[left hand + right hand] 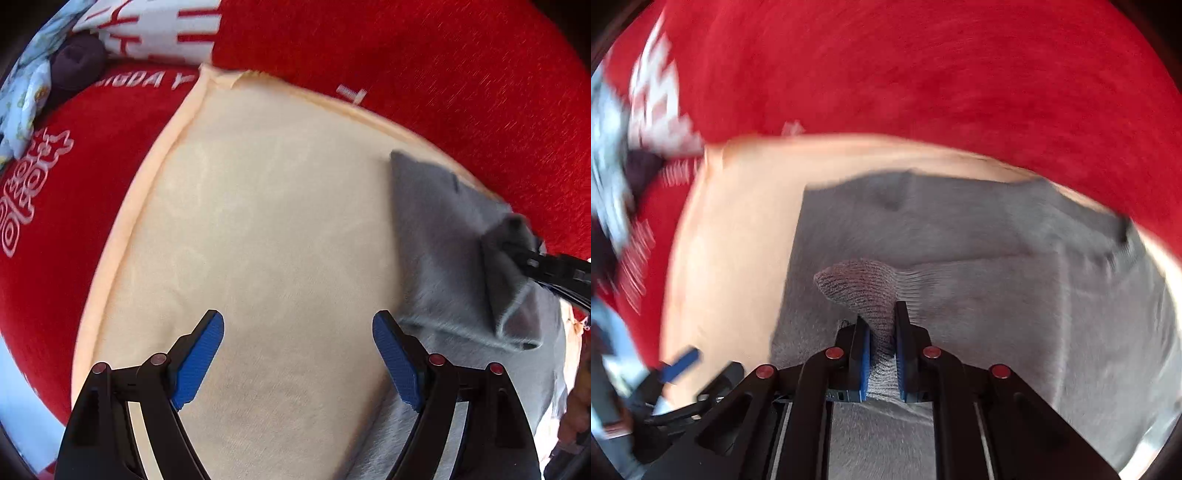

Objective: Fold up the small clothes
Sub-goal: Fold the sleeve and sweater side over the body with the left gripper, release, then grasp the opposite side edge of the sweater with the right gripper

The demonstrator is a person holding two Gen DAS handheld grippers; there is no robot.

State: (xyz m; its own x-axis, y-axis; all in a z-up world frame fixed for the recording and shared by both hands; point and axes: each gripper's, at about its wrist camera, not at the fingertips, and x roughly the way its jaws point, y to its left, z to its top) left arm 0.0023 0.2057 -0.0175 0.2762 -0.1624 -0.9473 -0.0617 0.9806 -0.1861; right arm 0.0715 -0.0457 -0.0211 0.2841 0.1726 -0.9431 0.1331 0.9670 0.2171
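A small grey knit garment (979,266) lies on a beige cushion (738,229). My right gripper (882,325) is shut on a ribbed fold of the garment, which sticks up between its blue pads. In the left wrist view the same grey garment (443,236) covers the right part of the beige cushion (266,229), and the right gripper (532,258) pinches its raised corner. My left gripper (297,347) hangs open over bare cushion, its right finger at the garment's edge and nothing between its pads. The left gripper (679,365) also shows at the lower left of the right wrist view.
A red cloth with white lettering (74,177) surrounds the cushion. At the far left lie a dark balled item (79,66), a pale floral garment (26,107) and a white cloth with red marks (155,26). A hand (576,410) shows at the right edge.
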